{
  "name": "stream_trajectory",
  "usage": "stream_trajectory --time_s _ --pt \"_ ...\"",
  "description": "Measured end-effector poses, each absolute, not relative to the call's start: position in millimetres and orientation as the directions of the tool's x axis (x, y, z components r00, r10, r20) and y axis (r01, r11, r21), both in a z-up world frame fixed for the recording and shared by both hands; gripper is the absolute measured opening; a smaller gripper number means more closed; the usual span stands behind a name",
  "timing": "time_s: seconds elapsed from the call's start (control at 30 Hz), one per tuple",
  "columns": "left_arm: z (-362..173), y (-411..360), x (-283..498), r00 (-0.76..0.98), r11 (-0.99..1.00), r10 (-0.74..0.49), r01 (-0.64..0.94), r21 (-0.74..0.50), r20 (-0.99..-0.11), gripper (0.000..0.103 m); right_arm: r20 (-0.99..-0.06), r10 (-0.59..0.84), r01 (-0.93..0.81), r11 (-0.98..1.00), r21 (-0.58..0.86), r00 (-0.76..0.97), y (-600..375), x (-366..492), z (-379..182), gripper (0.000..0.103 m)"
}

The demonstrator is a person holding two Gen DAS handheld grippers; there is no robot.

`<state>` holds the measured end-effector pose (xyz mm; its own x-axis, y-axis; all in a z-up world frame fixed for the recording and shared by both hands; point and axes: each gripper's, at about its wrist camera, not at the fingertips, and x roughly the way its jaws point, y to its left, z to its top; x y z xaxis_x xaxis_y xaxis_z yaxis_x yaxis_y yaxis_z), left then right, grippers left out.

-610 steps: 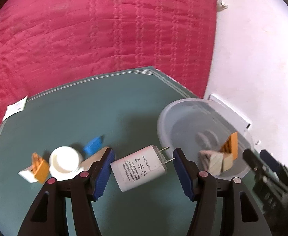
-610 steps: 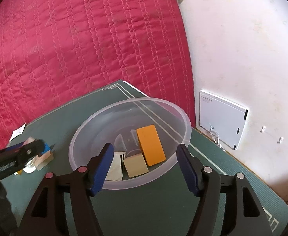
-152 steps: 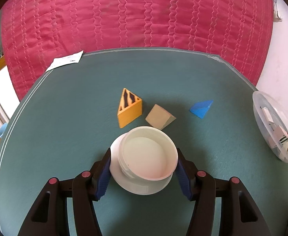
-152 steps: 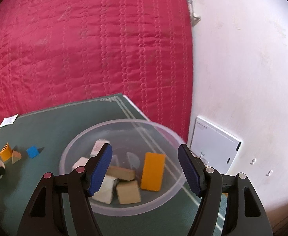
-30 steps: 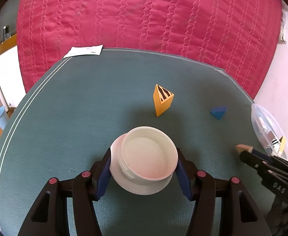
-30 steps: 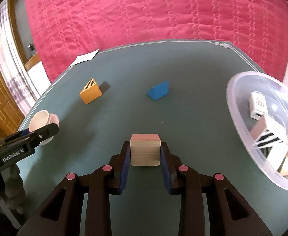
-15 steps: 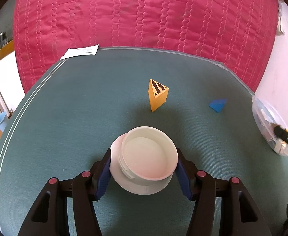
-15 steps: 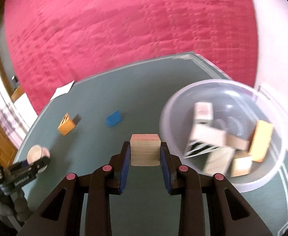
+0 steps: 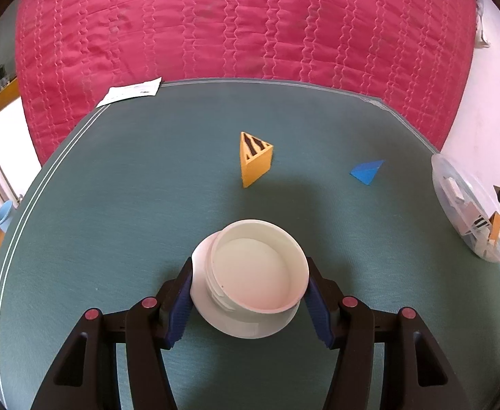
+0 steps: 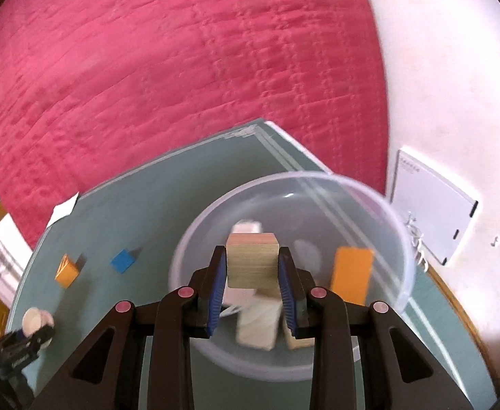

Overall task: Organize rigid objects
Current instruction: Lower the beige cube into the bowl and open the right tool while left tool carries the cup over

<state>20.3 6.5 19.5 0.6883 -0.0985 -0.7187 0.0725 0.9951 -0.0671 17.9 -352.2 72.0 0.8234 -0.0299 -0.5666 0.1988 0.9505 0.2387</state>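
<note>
My left gripper (image 9: 250, 299) is shut on a white round jar (image 9: 250, 280) and holds it over the green mat (image 9: 113, 205). An orange striped wedge (image 9: 254, 158) and a blue wedge (image 9: 367, 171) lie farther out on the mat. My right gripper (image 10: 251, 285) is shut on a beige wooden block (image 10: 252, 260) and holds it above the clear plastic bowl (image 10: 379, 212). The bowl holds several blocks, one an orange block (image 10: 350, 275). The bowl also shows at the right edge of the left wrist view (image 9: 444, 184).
A red quilted cover (image 9: 250, 24) hangs behind the table. A white paper slip (image 9: 130, 91) lies at the mat's far left edge. A white wall (image 10: 455, 85) with a white panel (image 10: 431, 212) stands right of the bowl.
My right gripper has swung right with the beige block, from over the mat to above the bowl. My left gripper keeps its hold on the jar and has barely moved.
</note>
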Motion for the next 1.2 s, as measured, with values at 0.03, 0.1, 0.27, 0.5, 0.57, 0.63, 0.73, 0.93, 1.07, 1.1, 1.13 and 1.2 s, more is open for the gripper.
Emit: stream_trajectory --time_s 0.03,0.1,0.27,0.5,0.57,0.63,0.73,0.93,1.07,1.1,1.13,1.2 --pt "20.2 4.3 19.9 0.688 0.995 -0.1 0.075 -0.067 -0.718 0.061 -0.566 -0.047 0.215 0.948 0.233 0.823 -357.6 18.5 71.3 0.034" --pt "22.8 -1.2 19.5 0.689 0.994 -0.106 0.085 -0.066 -0.717 0.061 -0.563 -0.079 0.241 0.945 0.22 0.823 -364.5 20.7 70.6 0.041" --pt "32.4 -20.1 18.1 0.7 0.992 -0.113 0.117 -0.043 -0.706 0.061 -0.559 -0.114 0.269 0.942 0.202 0.821 -379.8 15.1 66.0 0.045" --pt "44.5 -54.8 22.1 0.707 0.982 -0.149 0.188 -0.02 -0.691 0.061 -0.523 -0.235 0.344 0.931 0.119 0.819 -389.6 1.1 62.4 0.045" --pt "49.0 -66.1 23.8 0.712 0.977 -0.163 0.213 -0.012 -0.683 0.061 -0.516 -0.25 0.351 0.931 0.106 0.819 -391.5 -2.7 60.3 0.045" --pt "53.6 -77.7 26.1 0.716 0.972 -0.179 0.236 -0.008 -0.675 0.061 -0.512 -0.254 0.351 0.931 0.101 0.82 -392.3 -6.1 57.9 0.045" --pt "59.6 -92.6 30.0 0.714 0.963 -0.208 0.268 -0.014 -0.668 0.061 -0.509 -0.241 0.344 0.932 0.118 0.827 -393.2 -9.8 56.1 0.045" --pt "67.4 -122.4 38.3 0.708 0.945 -0.26 0.327 -0.022 -0.656 0.061 -0.499 -0.228 0.337 0.931 0.14 0.836 -393.9 -11.6 54.3 0.045" --pt "69.8 -141.3 46.0 0.696 0.93 -0.298 0.367 -0.033 -0.653 0.061 -0.494 -0.227 0.342 0.927 0.154 0.839 -394.8 -15.6 53.9 0.045" --pt "70.1 -146.1 48.0 0.693 0.925 -0.308 0.377 -0.036 -0.652 0.061 -0.493 -0.228 0.344 0.926 0.157 0.84 -395.3 -16.1 53.9 0.045" --pt "70.3 -151.8 50.8 0.687 0.92 -0.318 0.389 -0.039 -0.653 0.061 -0.492 -0.229 0.346 0.924 0.16 0.84 -395.6 -15.9 53.8 0.046" --pt "71.0 -162.5 57.6 0.676 0.912 -0.337 0.407 -0.049 -0.655 0.061 -0.492 -0.232 0.354 0.92 0.169 0.839 -396.9 -16.8 53.6 0.046"
